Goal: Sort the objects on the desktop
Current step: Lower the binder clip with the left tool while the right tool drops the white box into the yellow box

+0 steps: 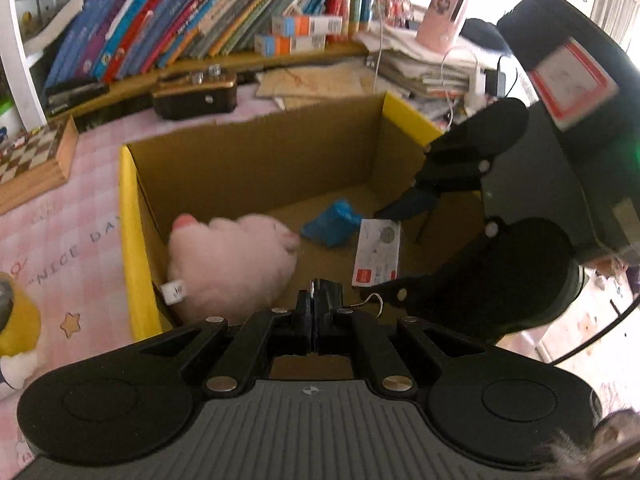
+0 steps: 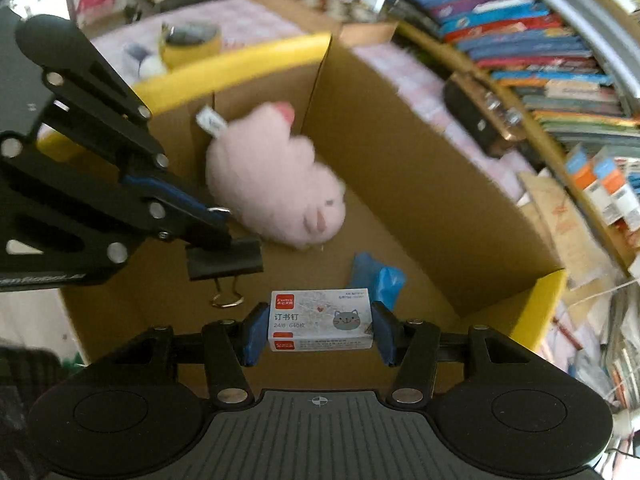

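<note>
Right wrist view: right claw (image 2: 318, 330) gripping staple box (image 2: 322, 319), left claw (image 2: 218, 236) clamped on binder clip (image 2: 225, 261), both above cardboard box (image 2: 420, 168) already holding plush toy (image 2: 276, 184); yellow tape roll (image 2: 192, 46) left on table.

Bright daylight, blown-out glare top right; motion blur, fisheye edges.

Cardboard box (image 2: 432, 200) open-topped; pink plush (image 2: 276, 180) fills one corner, blue bag (image 2: 378, 278) mid-floor; remaining floor bare.
</note>
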Action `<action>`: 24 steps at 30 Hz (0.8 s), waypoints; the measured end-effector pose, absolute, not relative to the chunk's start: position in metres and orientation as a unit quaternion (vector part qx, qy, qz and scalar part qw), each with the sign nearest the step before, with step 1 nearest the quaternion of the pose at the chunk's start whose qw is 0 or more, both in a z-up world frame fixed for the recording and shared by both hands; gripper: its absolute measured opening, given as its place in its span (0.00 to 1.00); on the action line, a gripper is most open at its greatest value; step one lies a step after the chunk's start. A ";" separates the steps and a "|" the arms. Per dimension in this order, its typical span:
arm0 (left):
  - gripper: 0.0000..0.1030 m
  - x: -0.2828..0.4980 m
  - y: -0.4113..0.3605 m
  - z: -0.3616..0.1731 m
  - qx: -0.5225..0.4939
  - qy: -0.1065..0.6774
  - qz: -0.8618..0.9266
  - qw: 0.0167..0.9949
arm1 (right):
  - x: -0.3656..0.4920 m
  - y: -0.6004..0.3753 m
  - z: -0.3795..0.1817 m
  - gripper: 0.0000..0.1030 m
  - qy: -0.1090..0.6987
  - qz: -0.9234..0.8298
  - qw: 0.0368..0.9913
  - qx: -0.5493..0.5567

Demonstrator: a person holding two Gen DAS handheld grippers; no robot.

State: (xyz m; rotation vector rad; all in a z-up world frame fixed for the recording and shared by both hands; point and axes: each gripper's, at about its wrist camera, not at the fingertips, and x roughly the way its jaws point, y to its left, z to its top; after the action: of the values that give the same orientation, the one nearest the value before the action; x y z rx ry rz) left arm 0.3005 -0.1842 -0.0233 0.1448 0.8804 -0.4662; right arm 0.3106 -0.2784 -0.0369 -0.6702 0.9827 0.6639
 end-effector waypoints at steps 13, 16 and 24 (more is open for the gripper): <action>0.12 0.296 -0.184 -0.024 0.066 0.411 -0.192 0.889 | 0.315 -0.286 -0.039 0.58 0.473 0.311 0.772 -0.290; 0.28 0.282 -0.176 -0.005 0.055 0.372 -0.177 0.910 | 0.315 -0.297 -0.023 0.59 0.463 0.297 0.798 -0.247; 0.71 0.234 -0.138 0.052 0.006 0.267 -0.141 0.953 | 0.280 -0.332 0.036 0.68 0.375 0.252 0.884 -0.118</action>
State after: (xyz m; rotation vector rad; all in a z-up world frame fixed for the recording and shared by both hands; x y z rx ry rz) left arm 0.2342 -0.1383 0.0525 0.0112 0.5414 -0.2867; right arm 0.2799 -0.3316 0.0362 -0.2448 0.7800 0.5254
